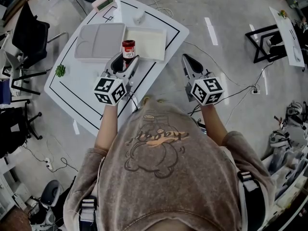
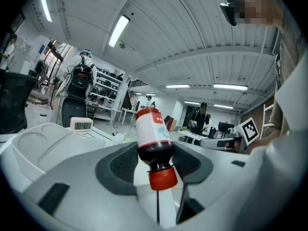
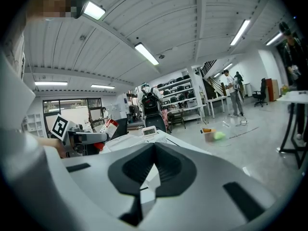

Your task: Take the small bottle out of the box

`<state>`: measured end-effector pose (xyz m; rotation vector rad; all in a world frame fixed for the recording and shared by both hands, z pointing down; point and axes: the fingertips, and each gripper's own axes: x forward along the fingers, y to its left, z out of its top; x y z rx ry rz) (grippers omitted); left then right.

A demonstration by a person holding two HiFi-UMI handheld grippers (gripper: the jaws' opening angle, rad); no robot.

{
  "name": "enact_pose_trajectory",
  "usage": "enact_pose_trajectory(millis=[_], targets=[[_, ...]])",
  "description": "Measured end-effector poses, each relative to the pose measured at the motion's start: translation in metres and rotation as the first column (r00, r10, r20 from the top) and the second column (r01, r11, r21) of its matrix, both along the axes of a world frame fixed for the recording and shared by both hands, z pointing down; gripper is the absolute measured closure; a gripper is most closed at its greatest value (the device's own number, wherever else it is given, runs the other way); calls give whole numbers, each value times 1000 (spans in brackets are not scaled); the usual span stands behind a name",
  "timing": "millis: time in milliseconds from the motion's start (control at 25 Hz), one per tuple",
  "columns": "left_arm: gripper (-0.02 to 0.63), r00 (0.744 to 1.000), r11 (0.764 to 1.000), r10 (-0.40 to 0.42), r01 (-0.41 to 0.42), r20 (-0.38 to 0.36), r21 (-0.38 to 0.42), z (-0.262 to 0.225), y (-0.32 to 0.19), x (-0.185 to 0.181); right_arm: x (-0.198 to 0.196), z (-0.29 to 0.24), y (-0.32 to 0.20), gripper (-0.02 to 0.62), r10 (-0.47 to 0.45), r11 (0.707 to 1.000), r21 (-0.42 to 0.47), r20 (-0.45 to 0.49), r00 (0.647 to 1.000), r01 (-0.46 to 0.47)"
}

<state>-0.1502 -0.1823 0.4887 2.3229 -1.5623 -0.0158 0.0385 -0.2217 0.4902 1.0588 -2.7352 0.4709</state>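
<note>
A small bottle (image 1: 128, 48) with dark liquid, a white label and a red cap is clamped between the jaws of my left gripper (image 1: 126, 60). In the left gripper view the small bottle (image 2: 152, 136) stands tilted between the pads, its red cap (image 2: 162, 177) pointing towards the camera. It hangs above the near edge of the white box (image 1: 147, 42), beside the grey lid (image 1: 98, 42). My right gripper (image 1: 186, 58) is off the table's right edge, shut with nothing in it; its tips meet in the right gripper view (image 3: 154, 146).
The white table (image 1: 72, 93) with black line markings also carries a timer (image 1: 105, 3), a small white object (image 1: 139, 17) and a green item (image 1: 60, 70). A black chair (image 1: 29, 35) stands to the left. Cables lie across the floor, and a black stand (image 1: 263, 42) is at the right.
</note>
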Motion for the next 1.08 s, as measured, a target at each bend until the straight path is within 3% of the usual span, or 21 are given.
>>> enact_pose_trajectory(millis=[1080], targets=[[382,1000,1000,1,-2,-26,-15,4,3,-2,-4,1,3,600,-37,999,13,-56,998,38]])
